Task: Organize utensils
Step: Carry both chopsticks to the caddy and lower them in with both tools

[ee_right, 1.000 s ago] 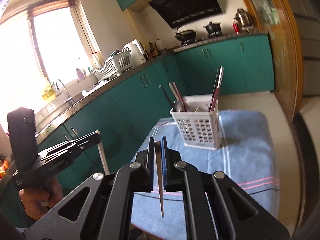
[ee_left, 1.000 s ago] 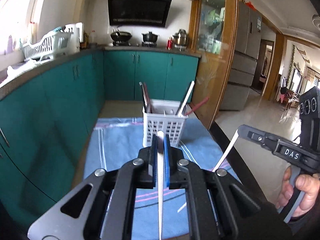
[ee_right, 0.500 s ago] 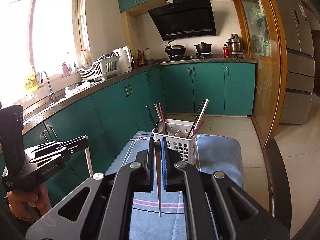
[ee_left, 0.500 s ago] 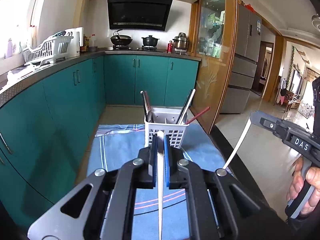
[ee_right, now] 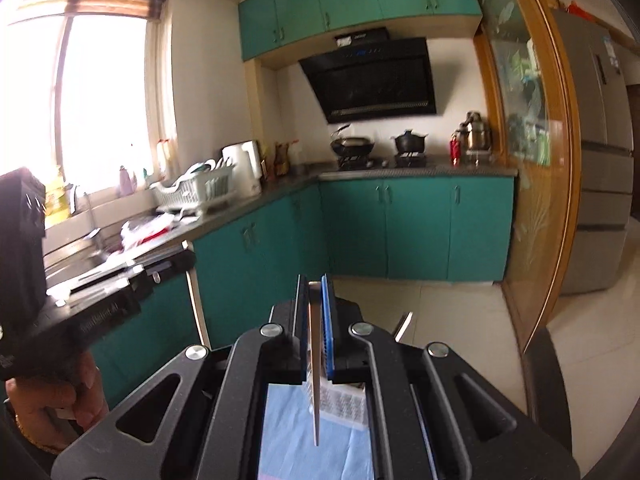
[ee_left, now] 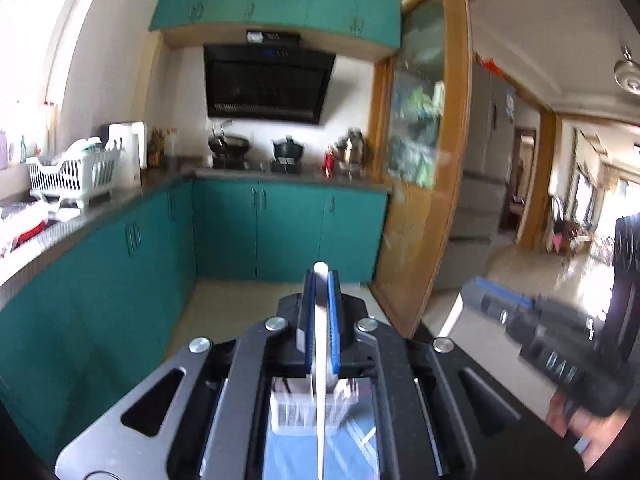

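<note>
- My left tool (ee_left: 321,280) is closed tight on a thin white chopstick (ee_left: 320,380). The stick stands between the blue pads and its lower end hangs down in front of the white utensil basket (ee_left: 294,414).
- In the left wrist view the basket shows only in the gap under the jaws. It stands on the blue cloth (ee_left: 348,450) that covers the worktop. I cannot see what is inside the basket.
- My right tool (ee_right: 316,280) is also closed, on a thin pale chopstick (ee_right: 316,380). Its point hangs over the blue cloth, just beside the basket as the right wrist view shows it.
- Both sticks are in the air and neither one is in the basket yet.
- I judge the task is in the middle: two sticks are picked up and lifted, and what is left is to lower each one into the basket and let go.
- Both views are blurred, so finer details I cannot tell.
</note>
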Demonstrator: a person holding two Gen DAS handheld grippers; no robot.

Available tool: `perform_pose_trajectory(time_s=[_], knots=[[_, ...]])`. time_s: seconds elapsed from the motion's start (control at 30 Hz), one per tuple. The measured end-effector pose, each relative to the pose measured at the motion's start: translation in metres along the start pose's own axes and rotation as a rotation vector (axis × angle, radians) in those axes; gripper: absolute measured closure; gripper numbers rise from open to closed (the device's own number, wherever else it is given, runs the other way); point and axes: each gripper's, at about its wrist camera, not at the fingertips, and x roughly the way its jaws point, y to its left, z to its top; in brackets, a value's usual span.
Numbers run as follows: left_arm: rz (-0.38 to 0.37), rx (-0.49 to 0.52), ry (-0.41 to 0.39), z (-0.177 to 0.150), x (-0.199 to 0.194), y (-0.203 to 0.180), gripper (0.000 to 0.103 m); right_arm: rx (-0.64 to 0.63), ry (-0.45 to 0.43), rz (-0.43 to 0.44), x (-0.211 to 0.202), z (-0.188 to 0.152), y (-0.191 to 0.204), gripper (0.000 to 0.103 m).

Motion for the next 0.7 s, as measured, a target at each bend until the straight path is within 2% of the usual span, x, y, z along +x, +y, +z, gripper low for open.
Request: perform_pose_trajectory(time_s=[0.1, 0.2, 0.27, 0.37, 0.47, 0.57, 0.7], knots=[[0.016, -0.025, -0.053, 0.020, 0.029, 0.006, 0.097, 0.016, -0.017, -0.026, 0.027, 0.015, -0.011, 0.097], [0.033, -0.047, -0.069, 0.020, 0.060, 0.015, 0.097, 0.066, -0.035, -0.041, 0.056, 0.017, -0.030, 0.097], [0.047, -0.061, -0.058, 0.006, 0.090, 0.024, 0.097, 0.089, -0.036, -0.059, 0.075, 0.011, -0.040, 0.097], [0.057, -0.078, 0.000, -0.027, 0.130, 0.036, 0.097, 0.104, -0.016, -0.078, 0.104, -0.008, -0.051, 0.097], [0.064, -0.077, 0.036, -0.073, 0.166, 0.049, 0.097, 0.112, 0.006, -0.091, 0.130, -0.033, -0.059, 0.097], [0.049, -0.069, 0.075, -0.109, 0.187, 0.056, 0.097, 0.121, 0.062, -0.100, 0.151, -0.058, -0.064, 0.096], [0.038, -0.053, 0.092, -0.117, 0.189, 0.055, 0.103, 0.083, 0.084, -0.122, 0.157, -0.078, -0.061, 0.096]])
